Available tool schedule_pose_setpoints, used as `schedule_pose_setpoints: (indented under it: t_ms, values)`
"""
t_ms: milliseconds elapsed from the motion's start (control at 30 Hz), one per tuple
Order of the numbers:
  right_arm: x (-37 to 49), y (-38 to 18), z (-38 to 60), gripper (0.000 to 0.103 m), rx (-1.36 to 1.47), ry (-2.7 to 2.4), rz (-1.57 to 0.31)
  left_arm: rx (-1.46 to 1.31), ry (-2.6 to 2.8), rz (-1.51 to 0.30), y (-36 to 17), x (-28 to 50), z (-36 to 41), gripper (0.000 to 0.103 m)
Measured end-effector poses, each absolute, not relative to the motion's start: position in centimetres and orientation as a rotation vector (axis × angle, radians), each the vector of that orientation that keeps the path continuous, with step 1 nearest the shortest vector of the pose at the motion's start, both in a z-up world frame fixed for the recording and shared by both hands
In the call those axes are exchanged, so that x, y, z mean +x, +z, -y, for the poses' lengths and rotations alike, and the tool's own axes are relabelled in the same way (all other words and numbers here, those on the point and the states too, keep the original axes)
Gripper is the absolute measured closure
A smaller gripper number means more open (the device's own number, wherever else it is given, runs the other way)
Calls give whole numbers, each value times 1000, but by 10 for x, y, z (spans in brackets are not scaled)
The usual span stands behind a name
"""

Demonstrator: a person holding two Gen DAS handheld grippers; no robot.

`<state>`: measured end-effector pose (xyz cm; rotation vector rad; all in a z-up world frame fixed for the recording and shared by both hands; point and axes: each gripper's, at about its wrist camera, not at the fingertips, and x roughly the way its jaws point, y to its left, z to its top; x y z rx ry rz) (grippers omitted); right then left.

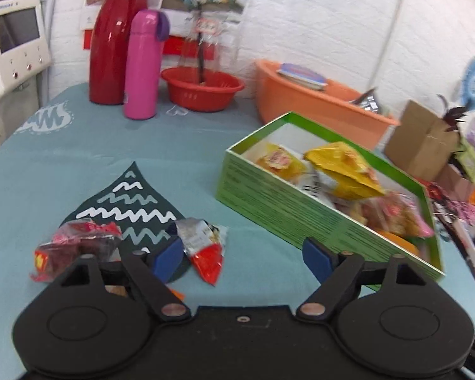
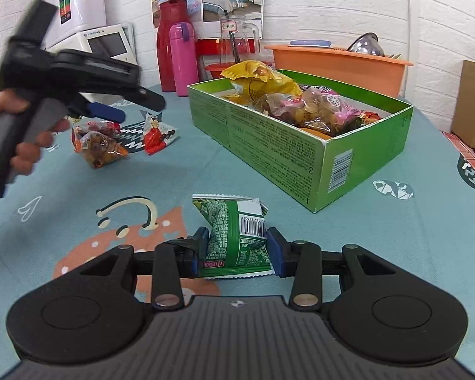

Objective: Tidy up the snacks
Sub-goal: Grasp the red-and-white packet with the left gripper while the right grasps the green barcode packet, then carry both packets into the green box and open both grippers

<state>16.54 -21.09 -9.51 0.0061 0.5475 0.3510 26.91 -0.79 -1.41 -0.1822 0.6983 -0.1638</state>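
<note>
Green snack packet, barcode legible, pinched between right gripper pads, lower centre, right view only; left gripper wide open, empty.

A teal printed tablecloth carries a bright green cardboard box holding a yellow crinkled snack bag. Near the box lie a green-and-white barcoded packet and a red-and-silver foil packet.

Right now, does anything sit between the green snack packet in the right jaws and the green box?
Nothing visible does. The green foil snack packet sits between the right gripper jaws, and only bare teal tablecloth separates it from the open green cardboard box.
</note>
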Motion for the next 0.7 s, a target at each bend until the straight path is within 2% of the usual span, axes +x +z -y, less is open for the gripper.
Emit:
schedule_pose_setpoints:
  t_ms: [233,267,300,333,400,500,700]
  values:
    - [173,-95,212,33,7,360,-548,-177,-114,-777,-38,304,8,1]
    - [174,-95,212,33,8,361,-547,-187,-116,-788,-40,306,6,4]
    - [175,-96,212,33,10,360,-546,-195,-118,-798,-42,308,5,11]
    - [176,-96,212,33,13,361,-546,-199,-117,-811,-45,309,4,27]
    - [177,-96,210,34,13,361,-545,-175,-117,-803,-47,311,4,45]
    - [177,-94,208,35,-4,367,-548,-192,-147,-820,-46,309,2,49]
    - [170,-66,211,36,15,415,-469,-189,-262,-798,-27,286,14,50]
